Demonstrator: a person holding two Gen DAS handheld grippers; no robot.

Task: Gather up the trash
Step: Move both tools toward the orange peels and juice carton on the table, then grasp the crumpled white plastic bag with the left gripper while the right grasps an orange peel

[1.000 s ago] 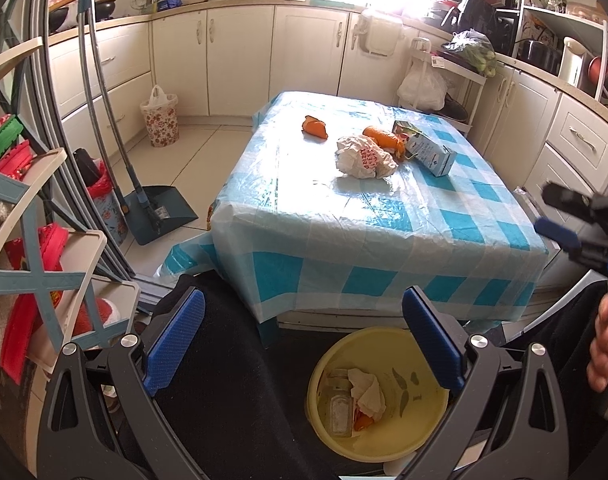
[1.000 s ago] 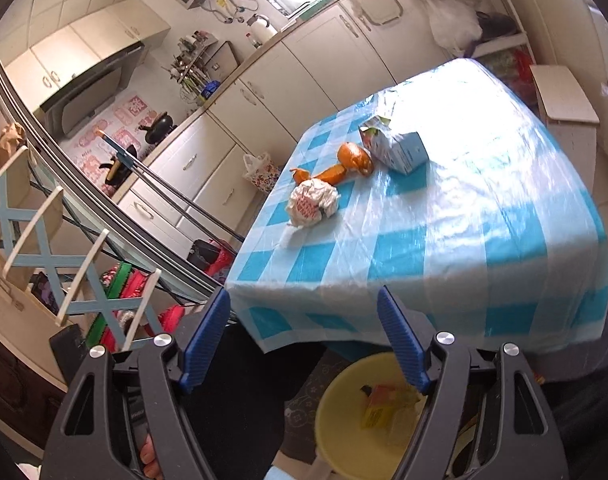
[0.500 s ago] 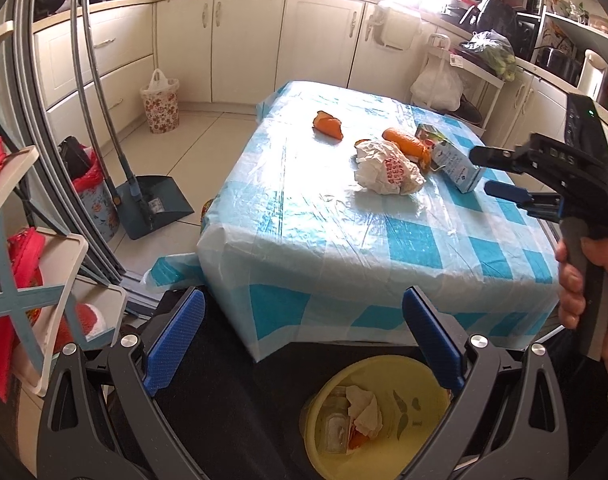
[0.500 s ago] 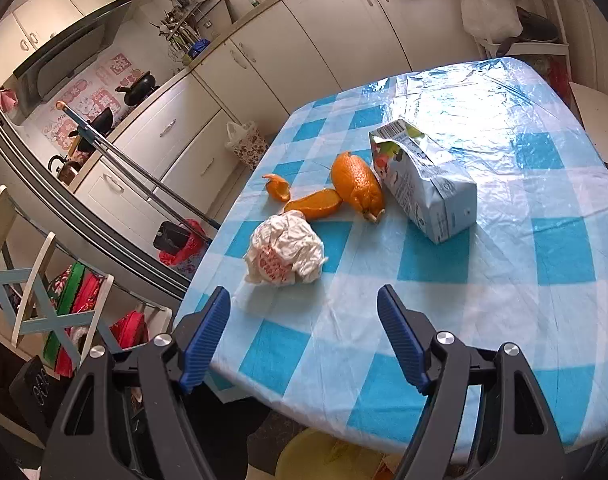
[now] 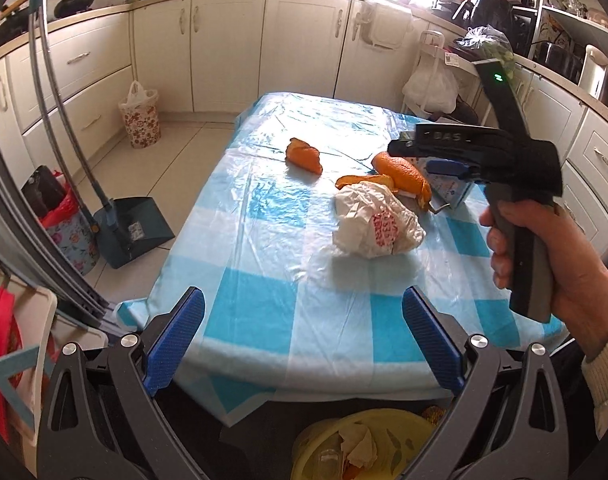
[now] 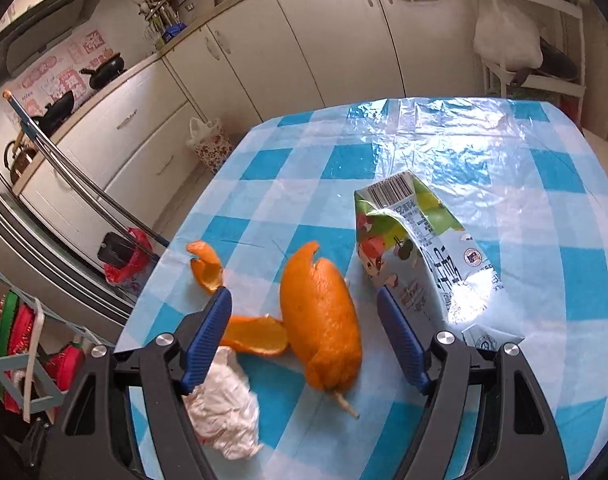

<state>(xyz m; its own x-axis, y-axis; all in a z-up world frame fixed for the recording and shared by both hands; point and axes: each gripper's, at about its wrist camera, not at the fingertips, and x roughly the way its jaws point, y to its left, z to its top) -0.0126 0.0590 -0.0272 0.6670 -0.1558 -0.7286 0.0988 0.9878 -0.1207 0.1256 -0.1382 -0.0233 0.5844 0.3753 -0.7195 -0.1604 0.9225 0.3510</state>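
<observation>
Trash lies on the blue-checked table: a crumpled white wrapper, a large orange peel, a flat peel piece, a small curled peel and a crushed drink carton. My right gripper is open, its blue pads on either side of the large peel without touching it. My left gripper hangs open and empty over the table's near edge. Below it, a yellow bin holds paper scraps.
A person's hand holds the right gripper's handle. On the floor to the left are a dustpan with a long handle and a floral basket with a bag. A drying rack stands at the near left. Cabinets ring the room.
Both grippers have moved forward over the table. The right one came down close around the large orange peel. The yellow bin slid to the bottom of the left wrist view.
</observation>
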